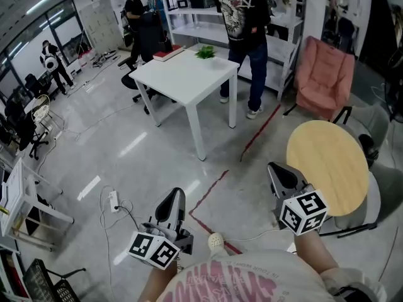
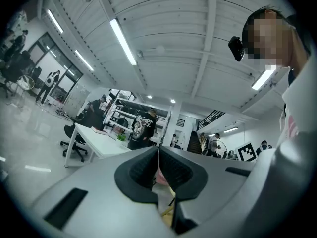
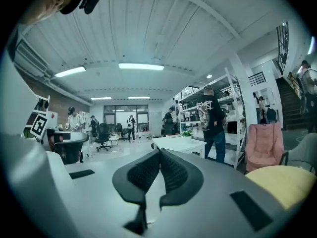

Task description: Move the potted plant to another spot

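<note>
The small green potted plant [image 1: 205,52] stands at the far edge of a white table [image 1: 182,80], well ahead of me across the floor. It shows small in the left gripper view [image 2: 120,137] and the right gripper view [image 3: 186,133]. My left gripper [image 1: 178,195] is low in the head view, jaws shut with nothing between them [image 2: 158,150]. My right gripper [image 1: 278,169] is beside it to the right, also shut and empty [image 3: 160,151]. Both point toward the table and are far from the plant.
A person in a black printed shirt [image 1: 245,17] stands behind the table, by white shelves. A red book [image 1: 169,53] lies on the table. A round yellow table [image 1: 327,162] is close on my right, with a pink chair [image 1: 324,74] beyond. A power strip [image 1: 114,201] and cables lie on the floor.
</note>
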Available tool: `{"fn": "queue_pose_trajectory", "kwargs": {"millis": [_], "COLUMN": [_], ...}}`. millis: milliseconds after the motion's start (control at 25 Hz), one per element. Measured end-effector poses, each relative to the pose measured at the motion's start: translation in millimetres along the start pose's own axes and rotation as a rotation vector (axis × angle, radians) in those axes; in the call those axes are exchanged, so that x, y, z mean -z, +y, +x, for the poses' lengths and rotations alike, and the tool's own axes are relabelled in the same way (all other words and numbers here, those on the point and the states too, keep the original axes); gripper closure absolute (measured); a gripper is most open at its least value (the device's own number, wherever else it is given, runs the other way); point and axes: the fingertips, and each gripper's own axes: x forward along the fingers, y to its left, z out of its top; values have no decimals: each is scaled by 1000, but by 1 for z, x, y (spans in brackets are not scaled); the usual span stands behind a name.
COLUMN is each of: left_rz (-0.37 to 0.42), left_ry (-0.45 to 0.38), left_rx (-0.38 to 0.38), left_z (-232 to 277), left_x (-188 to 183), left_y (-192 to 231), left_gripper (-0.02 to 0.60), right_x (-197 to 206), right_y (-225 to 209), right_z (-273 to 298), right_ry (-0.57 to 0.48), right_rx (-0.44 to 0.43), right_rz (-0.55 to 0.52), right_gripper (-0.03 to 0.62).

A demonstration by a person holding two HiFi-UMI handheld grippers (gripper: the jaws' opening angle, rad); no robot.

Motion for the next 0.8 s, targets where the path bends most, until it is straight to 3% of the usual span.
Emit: {"fn": "queue_pose_trajectory", "kwargs": {"millis": [400,800], "left_rz": [27,-10], "left_ry": [-33,-51], "left_rx": [66,82], "left_z": [69,93], "left_x": [-70,-78], "left_y": [95,135], "left_gripper": [555,555], "right_x": [-52,-53], "right_y": [5,2], "right_z": [104,151], "right_ry": [-68,-65], "right_rx": [57,62], "right_rz": [-31,-17], "right_gripper": [579,579]}}
